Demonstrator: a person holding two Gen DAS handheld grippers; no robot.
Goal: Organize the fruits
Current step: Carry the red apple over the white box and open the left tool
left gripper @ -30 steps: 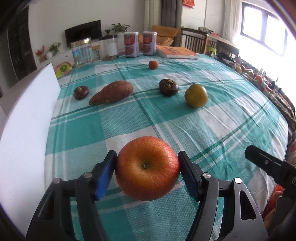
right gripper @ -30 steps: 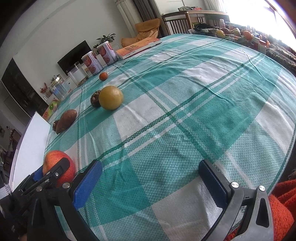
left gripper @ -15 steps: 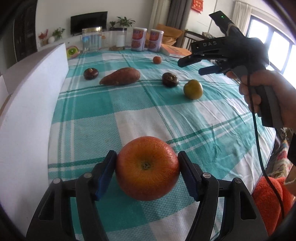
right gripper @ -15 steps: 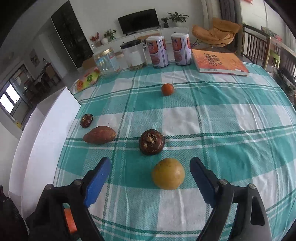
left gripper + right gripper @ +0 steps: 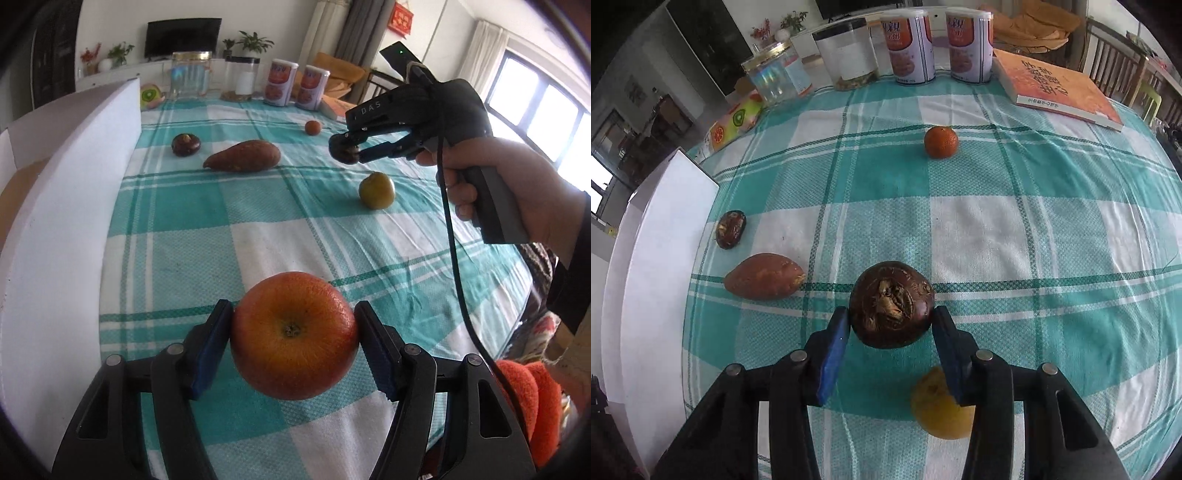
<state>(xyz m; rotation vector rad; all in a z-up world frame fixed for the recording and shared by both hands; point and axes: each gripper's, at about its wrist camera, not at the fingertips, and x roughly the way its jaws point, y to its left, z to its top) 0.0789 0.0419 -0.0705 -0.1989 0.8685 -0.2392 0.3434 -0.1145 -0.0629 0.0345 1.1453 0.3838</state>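
Observation:
My left gripper (image 5: 293, 341) is shut on a red apple (image 5: 293, 336) and holds it above the near part of the checked tablecloth. My right gripper (image 5: 891, 325) is shut on a dark brown round fruit (image 5: 891, 304), lifted off the cloth; it also shows in the left wrist view (image 5: 345, 150). On the table lie a yellow fruit (image 5: 940, 406) under the right gripper, a sweet potato (image 5: 764, 275), a second dark brown fruit (image 5: 730, 229) and a small orange tangerine (image 5: 941, 142).
A white foam box (image 5: 62, 206) runs along the table's left edge. At the far end stand two cans (image 5: 912, 46), two clear jars (image 5: 849, 55), a fruit-print pack (image 5: 735, 122) and an orange book (image 5: 1056, 86).
My right gripper moved forward past the yellow fruit, closed on the dark brown fruit and lifted it. My left gripper kept hold of the apple.

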